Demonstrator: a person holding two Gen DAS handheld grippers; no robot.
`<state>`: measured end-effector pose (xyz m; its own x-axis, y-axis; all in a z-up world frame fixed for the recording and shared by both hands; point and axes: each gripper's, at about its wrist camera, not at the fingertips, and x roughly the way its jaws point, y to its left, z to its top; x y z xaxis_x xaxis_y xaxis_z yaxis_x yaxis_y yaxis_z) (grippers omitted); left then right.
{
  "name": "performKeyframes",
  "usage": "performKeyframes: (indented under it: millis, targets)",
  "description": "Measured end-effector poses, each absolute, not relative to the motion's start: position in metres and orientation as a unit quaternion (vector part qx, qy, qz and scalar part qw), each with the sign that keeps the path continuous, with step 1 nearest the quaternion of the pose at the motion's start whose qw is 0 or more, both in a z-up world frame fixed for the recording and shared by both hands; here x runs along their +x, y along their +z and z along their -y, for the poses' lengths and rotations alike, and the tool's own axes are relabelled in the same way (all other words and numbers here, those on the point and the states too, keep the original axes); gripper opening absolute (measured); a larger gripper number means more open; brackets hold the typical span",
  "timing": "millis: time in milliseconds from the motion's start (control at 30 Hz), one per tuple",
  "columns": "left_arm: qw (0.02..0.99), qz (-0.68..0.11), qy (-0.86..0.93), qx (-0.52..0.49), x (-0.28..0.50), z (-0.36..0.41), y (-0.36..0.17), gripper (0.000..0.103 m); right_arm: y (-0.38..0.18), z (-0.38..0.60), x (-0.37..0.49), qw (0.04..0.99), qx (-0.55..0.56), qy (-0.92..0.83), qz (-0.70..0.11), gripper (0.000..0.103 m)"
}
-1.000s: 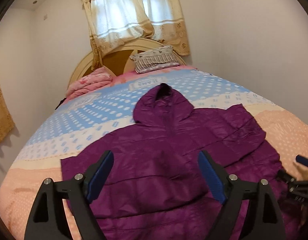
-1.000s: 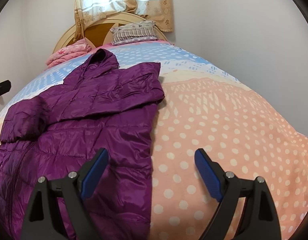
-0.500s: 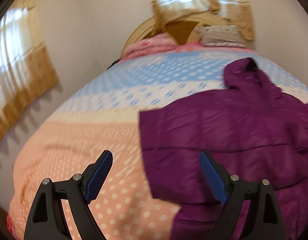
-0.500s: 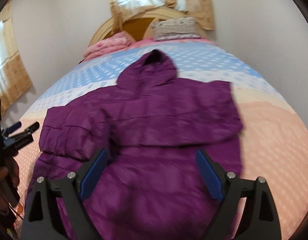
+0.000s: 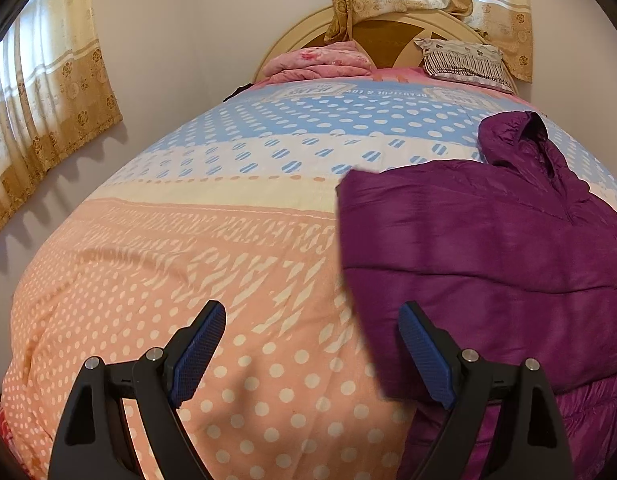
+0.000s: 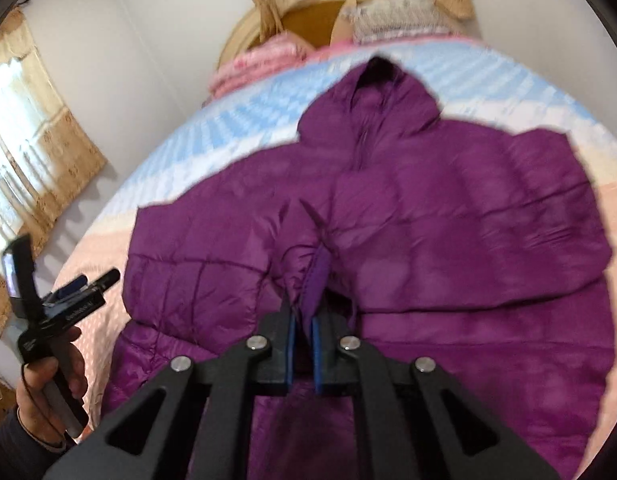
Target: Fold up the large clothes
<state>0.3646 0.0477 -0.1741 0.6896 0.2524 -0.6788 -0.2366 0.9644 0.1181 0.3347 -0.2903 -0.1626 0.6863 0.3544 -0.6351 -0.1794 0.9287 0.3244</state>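
A purple hooded puffer jacket (image 6: 448, 208) lies face up on the bed, hood toward the headboard, both sleeves folded across its chest. My right gripper (image 6: 302, 320) is shut on a pinch of the jacket's fabric near the middle of its front and lifts it into a small ridge. My left gripper (image 5: 310, 344) is open and empty, above the pink dotted bedspread (image 5: 168, 280), just left of the jacket's left sleeve (image 5: 468, 248). The left gripper also shows at the left edge of the right wrist view (image 6: 68, 292), held in a hand.
The bed has a pink folded blanket (image 5: 320, 60) and a striped pillow (image 5: 464, 60) at the wooden headboard (image 5: 388, 28). Curtained windows (image 5: 40, 92) are on the left wall and behind the headboard. A white wall runs along the bed's right side.
My right gripper has moved in over the jacket's middle and shut on its fabric. My left gripper has stayed open over the bedspread left of the jacket.
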Motion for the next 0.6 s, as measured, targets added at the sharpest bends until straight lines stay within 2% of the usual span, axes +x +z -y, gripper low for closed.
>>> performKeyframes:
  millis: [200, 467, 567, 600]
  targets:
    - [0.917, -0.376, 0.129, 0.014, 0.366, -0.042, -0.174, 0.088, -0.145, 0.344, 0.312, 0.929, 0.13, 0.085, -0.336, 0.008]
    - [0.91, -0.39, 0.134, 0.038, 0.372, -0.03, -0.182, 0.088, -0.165, 0.387, 0.302, 0.923, 0.14, 0.015, -0.359, 0.008]
    - [0.908, -0.395, 0.133, 0.042, 0.378, -0.024, -0.182, 0.088, -0.179, 0.396, 0.304, 0.914, 0.134, -0.003, -0.384, 0.016]
    - [0.909, -0.394, 0.129, 0.041, 0.381, -0.021, -0.179, 0.088, -0.181, 0.397, 0.305, 0.913, 0.127, -0.012, -0.386, 0.027]
